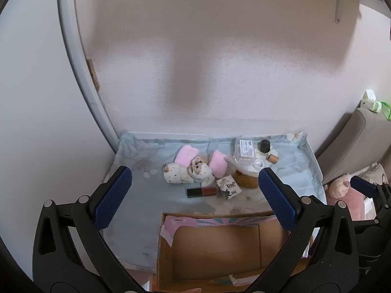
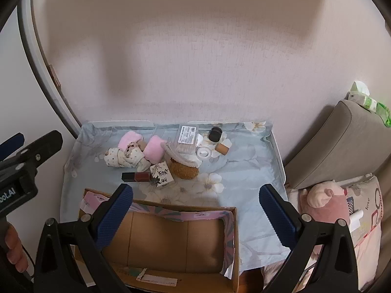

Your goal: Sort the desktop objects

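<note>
A small table under a pale blue flowered cloth (image 1: pixel 146 195) (image 2: pixel 244 171) carries a pile at its far side: pink rolled towels (image 1: pixel 187 155) (image 2: pixel 154 150), cream spotted rolled cloths (image 1: pixel 185 173) (image 2: pixel 122 158), a patterned little box (image 1: pixel 229 186) (image 2: pixel 161 173), a dark red and black lipstick case (image 1: pixel 202 192) (image 2: pixel 136 176), a brown fuzzy round thing (image 1: pixel 246 180) (image 2: pixel 183 169), a clear plastic pack (image 1: pixel 245 150) (image 2: pixel 187 136), a black-capped jar (image 1: pixel 264 146) (image 2: pixel 215 133) and a cork (image 1: pixel 273 158) (image 2: pixel 222 148). An open cardboard box (image 1: pixel 215 249) (image 2: pixel 176 239) stands nearest. My left gripper (image 1: pixel 195 200) and right gripper (image 2: pixel 195 217) hover open above it, holding nothing.
A grey cushion (image 2: pixel 342 141) and a pink plush pig (image 2: pixel 325 202) lie right of the table, with green wipes packs (image 2: pixel 366 100) on top. The wall stands close behind. The left gripper's body (image 2: pixel 27 161) shows at the right wrist view's left edge, with a person's hand below.
</note>
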Available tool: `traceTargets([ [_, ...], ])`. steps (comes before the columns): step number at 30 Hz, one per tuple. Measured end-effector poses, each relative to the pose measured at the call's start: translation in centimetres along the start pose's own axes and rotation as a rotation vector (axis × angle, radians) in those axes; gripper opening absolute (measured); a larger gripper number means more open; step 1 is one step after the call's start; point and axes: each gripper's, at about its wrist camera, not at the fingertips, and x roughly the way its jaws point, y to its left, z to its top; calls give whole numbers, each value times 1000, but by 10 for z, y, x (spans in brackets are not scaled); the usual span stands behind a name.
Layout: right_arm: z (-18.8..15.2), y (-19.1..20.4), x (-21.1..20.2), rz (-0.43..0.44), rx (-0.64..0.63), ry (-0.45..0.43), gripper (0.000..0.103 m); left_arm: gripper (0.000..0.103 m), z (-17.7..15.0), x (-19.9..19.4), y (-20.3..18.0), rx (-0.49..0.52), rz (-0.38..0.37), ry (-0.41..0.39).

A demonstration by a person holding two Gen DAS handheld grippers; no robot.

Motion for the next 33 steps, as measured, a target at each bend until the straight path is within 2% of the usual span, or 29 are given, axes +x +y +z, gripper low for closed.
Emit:
traceTargets([
  [6,2,3,1,-10,-1,0,103,103,-1,-1,2,2,41,-1],
  [11,4,3,1,-11,-2,-1,103,103,-1,3,5,-27,2,11],
  [15,4,4,1,-12,-3,0,103,103,1,5,8,-35,28,17],
  [17,5,3,1,-14,-2,3,103,103,0,7,7,-14,10,29],
  [22,6,4,2,-14,-1,5,103,103,0,13,9,-26,25,46],
  [25,6,4,3,-14,0,8,103,103,1,15,12,-42,5,51],
  [33,11,3,9,-15,5,19,103,103,2,22,12,-44,46,70],
])
